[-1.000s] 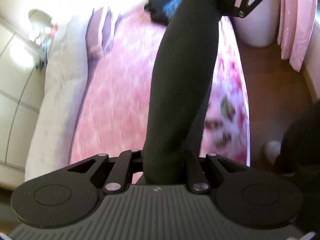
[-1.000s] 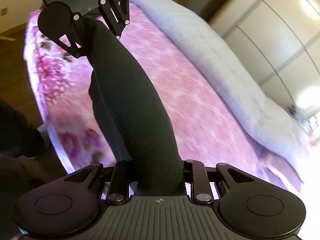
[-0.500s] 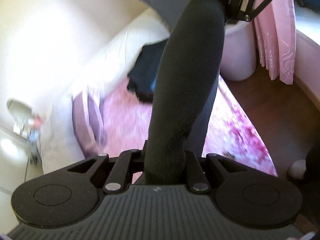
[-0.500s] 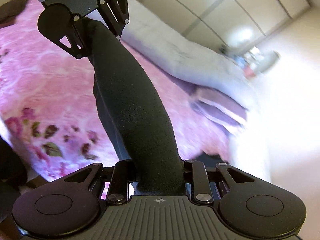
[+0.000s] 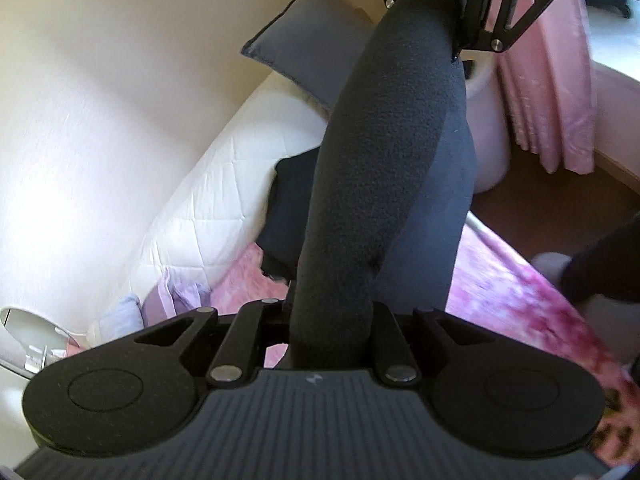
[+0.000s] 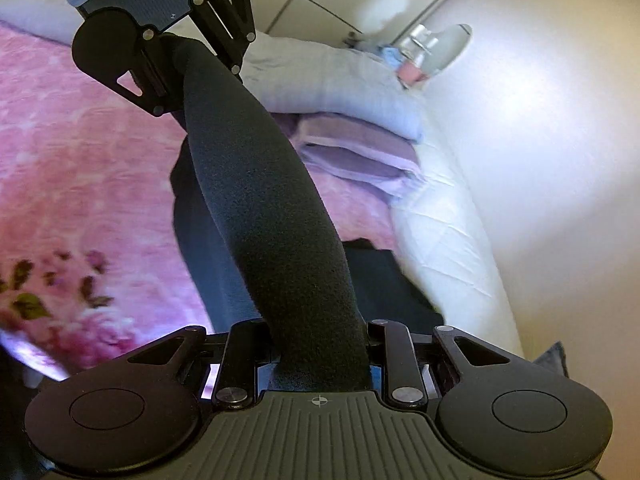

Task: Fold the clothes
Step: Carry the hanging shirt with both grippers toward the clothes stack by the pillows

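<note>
A dark fleece garment [image 5: 384, 160] hangs stretched as a thick band between my two grippers, with a looser fold drooping below it. In the left wrist view my left gripper [image 5: 328, 320] is shut on its near end, and the right gripper [image 5: 460, 20] clamps the far end at the top. Seen from the right wrist, the garment [image 6: 256, 200] runs from my right gripper [image 6: 320, 344], shut on it, up to the left gripper [image 6: 176, 64] at the upper left. The cloth hides the fingertips of both. It hangs above the pink floral blanket [image 6: 80, 160].
A second dark garment [image 5: 288, 208] lies on the bed by the white quilted mattress [image 5: 224, 184]. A grey pillow [image 5: 304, 52] leans on the wall, with folded lilac cloth [image 6: 360, 148] near it. A white bin [image 5: 488, 120], a pink curtain [image 5: 548, 80] and wooden floor [image 5: 540, 208] lie to the right.
Both grippers have swung and risen together with the garment still stretched between them. The views have turned from the blanket's middle toward the wall, the pillow and the other dark garment.
</note>
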A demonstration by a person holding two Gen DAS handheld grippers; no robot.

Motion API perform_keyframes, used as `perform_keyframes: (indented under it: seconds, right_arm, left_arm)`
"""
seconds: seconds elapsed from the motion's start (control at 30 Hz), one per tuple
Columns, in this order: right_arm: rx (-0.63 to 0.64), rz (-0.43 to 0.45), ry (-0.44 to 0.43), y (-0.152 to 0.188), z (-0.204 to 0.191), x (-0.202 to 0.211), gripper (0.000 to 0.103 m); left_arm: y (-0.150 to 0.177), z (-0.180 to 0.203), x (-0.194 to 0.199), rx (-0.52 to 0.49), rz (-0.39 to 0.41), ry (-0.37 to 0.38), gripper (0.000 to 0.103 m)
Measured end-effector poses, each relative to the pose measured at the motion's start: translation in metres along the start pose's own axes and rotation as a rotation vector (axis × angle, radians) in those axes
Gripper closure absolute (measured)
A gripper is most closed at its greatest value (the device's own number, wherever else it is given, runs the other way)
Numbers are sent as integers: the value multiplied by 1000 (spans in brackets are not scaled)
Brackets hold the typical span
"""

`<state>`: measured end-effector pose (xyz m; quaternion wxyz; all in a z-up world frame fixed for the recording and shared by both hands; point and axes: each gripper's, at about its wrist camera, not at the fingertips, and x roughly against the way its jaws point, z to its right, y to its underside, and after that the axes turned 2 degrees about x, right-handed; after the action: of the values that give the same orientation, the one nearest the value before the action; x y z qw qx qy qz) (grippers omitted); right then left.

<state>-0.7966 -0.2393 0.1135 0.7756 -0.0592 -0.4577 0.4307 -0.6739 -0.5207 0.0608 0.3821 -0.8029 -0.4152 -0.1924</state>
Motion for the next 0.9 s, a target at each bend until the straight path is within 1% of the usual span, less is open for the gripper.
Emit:
perform_keyframes:
  seconds: [0.13,0.27,0.37,0.4,0.5,0.53,0.6,0.63,0.67,0.7,0.73,0.8,0.83,0.9]
  right_arm:
    - [25,23,8,15,71,-51,79]
    - [73,69,6,28,159,-126,79]
    - [112,102,27,34,225,-180,79]
    - [125,117,42,37,243,-197,79]
    - [155,168,88,54,279,-240,79]
    - [159,179,97,64,284,-257,79]
    - [171,183,95,92,281,-295,78]
    - [178,177,83,107,274,-315,75]
    - [188,160,60,125,264,-338,74]
    - [199,111,18,145,250,-366,71]
    - [215,35,-36,165,234,-396,71]
    - [256,-64,-112,189,207,-427,69]
    - [272,-61,-107,196,198,-428,64]
    - [267,-34,-64,201,195,-417,59]
  left_arm:
    - [-29,-43,-73,14,-21,-35,92]
    - [-68,-101,-160,48,-72,-92,91]
    - [-97,-141,-219,60,-103,-157,91]
    - [-105,-150,-239,66,-108,-183,92]
    - [-116,-159,-292,87,-118,-233,92]
    - [-114,-153,-312,96,-127,-224,92]
    - [-101,-127,-364,110,-169,-177,90]
    - [-91,-110,-392,113,-208,-150,84]
    - [-80,-90,-421,112,-257,-122,82]
    - [-68,-69,-446,109,-311,-96,82]
    - [-59,-54,-459,117,-338,-79,81]
    - [-44,-28,-479,133,-380,-59,81]
    - [-43,-25,-475,145,-369,-83,81]
    - [-42,-27,-464,172,-352,-111,78]
